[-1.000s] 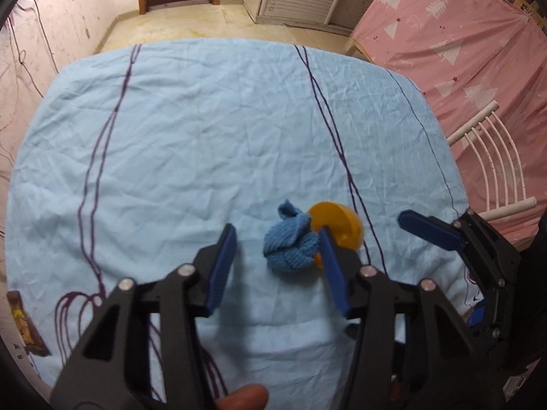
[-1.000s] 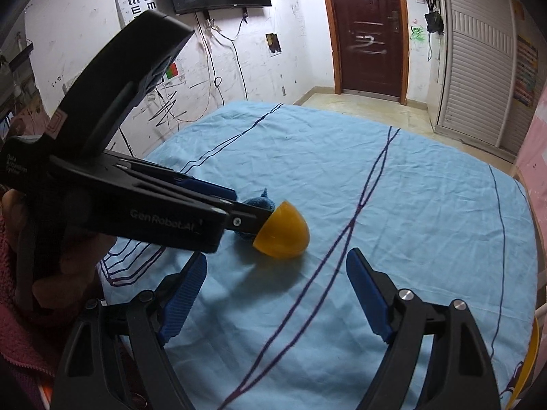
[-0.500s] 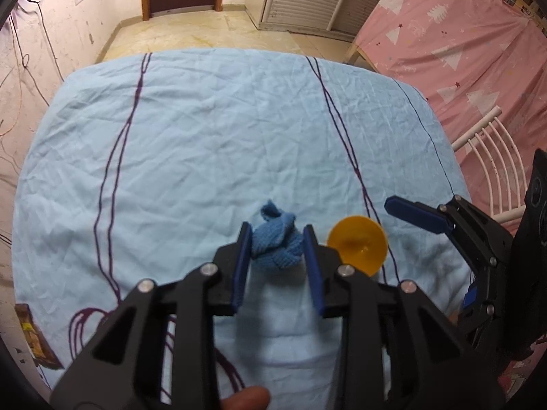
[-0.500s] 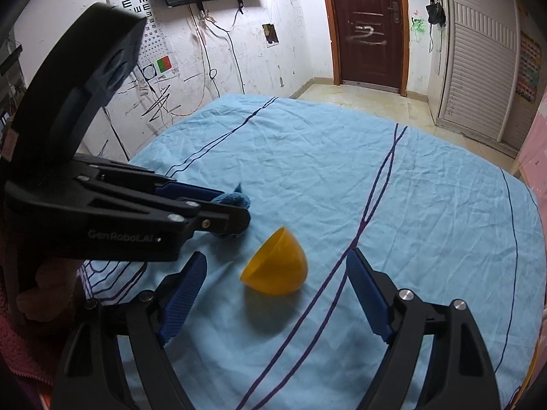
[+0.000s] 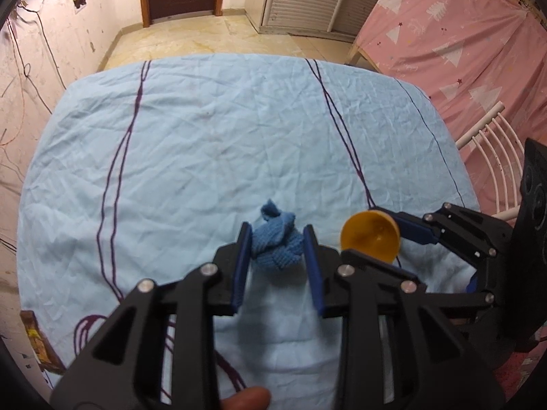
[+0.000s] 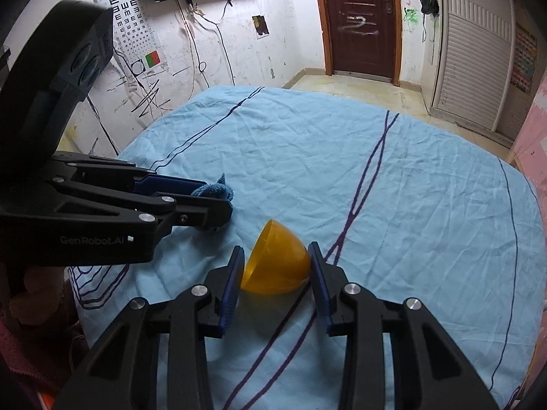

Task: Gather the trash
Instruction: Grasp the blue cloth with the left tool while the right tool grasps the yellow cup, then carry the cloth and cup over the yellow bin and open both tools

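1. My left gripper [image 5: 276, 250] clamps the blue knitted rag [image 5: 276, 245], lower centre.
2. Only the right view shows my right gripper [image 6: 277, 268] gripping the orange bowl [image 6: 277, 265] sideways.
3. Both have closed since earlier.

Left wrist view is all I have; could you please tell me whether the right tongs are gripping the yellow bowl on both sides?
Observer: Yes, the right tongs have a pad against each side of the yellow bowl.
Operator: Is the bowl off the sheet?
Observer: No, its lower edge appears to rest on the blue sheet.
Operator: And my cloth, seen sideways?
Observer: The blue cloth sits between the left tongs' tips.
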Demonstrator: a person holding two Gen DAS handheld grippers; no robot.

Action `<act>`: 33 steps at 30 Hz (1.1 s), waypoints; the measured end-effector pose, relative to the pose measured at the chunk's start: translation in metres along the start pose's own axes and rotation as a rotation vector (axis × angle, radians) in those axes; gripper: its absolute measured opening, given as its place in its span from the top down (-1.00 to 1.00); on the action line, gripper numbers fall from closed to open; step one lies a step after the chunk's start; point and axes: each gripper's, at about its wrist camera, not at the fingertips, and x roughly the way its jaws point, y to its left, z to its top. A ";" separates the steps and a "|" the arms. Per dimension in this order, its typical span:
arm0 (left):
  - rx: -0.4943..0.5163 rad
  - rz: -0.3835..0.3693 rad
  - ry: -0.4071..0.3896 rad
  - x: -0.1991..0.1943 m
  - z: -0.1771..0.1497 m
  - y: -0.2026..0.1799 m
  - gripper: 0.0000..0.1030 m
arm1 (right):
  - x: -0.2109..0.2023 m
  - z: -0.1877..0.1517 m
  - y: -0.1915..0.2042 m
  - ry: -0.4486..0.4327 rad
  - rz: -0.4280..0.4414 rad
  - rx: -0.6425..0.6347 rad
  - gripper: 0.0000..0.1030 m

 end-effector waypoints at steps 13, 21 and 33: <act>0.060 0.048 -0.038 -0.005 0.006 -0.026 0.45 | -0.053 -0.004 -0.047 -0.121 -0.055 0.107 0.40; 0.115 0.056 -0.052 -0.004 0.012 -0.054 0.45 | -0.087 -0.013 -0.079 -0.194 -0.114 0.174 0.40; 0.214 0.081 -0.044 0.005 0.019 -0.101 0.45 | -0.133 -0.033 -0.131 -0.290 -0.190 0.274 0.39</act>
